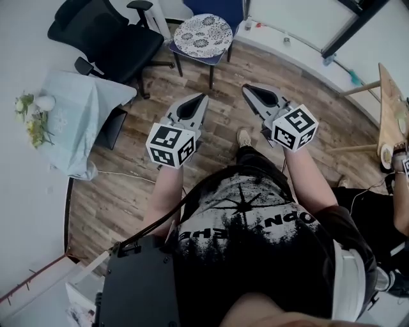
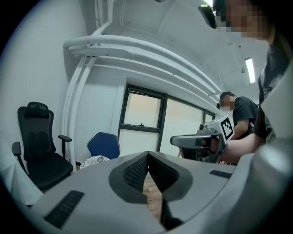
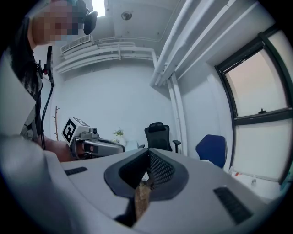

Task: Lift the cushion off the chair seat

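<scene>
Looking down through the head view, I find the round white cushion with a dark floral print (image 1: 203, 35) lying flat on the seat of the blue chair (image 1: 216, 7) with dark legs, at the top of the frame. Nothing touches the cushion.

My left gripper (image 1: 206, 96) is on the near side of the blue chair, well apart from it, pointing toward it over the wooden plank floor (image 1: 128, 191). Its own view shows the ribbed pads pressed together at the tips with nothing between them. My right gripper (image 1: 245, 87) is beside it, equally short of the blue chair, and its jaws are likewise closed and empty.

From the left gripper view the blue chair (image 2: 104, 145) stands under the window with the cushion (image 2: 94, 161) showing just in front of it.

A black mesh office chair (image 1: 108, 38) stands to the left of the blue chair.

As for writing, each gripper's cube carries only black-and-white square markers. The black T-shirt (image 1: 255, 230) bears pale lettering seen upside down, which I cannot read with confidence.
</scene>
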`<state>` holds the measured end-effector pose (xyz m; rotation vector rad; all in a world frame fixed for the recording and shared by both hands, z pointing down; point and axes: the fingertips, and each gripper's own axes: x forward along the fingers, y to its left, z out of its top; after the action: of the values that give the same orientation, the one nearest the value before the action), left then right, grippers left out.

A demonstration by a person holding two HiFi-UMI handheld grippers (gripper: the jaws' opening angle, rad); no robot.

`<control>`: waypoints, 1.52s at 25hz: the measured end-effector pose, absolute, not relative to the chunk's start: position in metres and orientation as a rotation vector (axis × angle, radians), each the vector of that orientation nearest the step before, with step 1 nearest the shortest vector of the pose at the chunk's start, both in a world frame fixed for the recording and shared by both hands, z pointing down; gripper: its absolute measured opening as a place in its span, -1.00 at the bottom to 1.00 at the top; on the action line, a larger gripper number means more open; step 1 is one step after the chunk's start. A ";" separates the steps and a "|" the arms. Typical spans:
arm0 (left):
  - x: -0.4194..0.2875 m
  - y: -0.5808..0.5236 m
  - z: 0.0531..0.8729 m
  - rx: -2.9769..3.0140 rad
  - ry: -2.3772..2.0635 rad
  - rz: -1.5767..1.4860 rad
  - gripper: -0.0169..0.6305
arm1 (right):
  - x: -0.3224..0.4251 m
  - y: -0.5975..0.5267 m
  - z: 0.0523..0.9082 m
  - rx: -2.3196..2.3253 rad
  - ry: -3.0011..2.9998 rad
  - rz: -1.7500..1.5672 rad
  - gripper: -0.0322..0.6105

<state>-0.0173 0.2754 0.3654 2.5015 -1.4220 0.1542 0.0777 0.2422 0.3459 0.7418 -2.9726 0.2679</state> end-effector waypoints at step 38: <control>0.014 0.008 0.355 2.304 -1.678 0.177 -0.91 | 0.106 -0.039 0.350 0.377 -3.007 0.329 -0.84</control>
<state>0.0136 0.0076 0.3555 2.3036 -1.6780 0.1772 0.1058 -0.0394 0.3498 0.3769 -3.0075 0.3293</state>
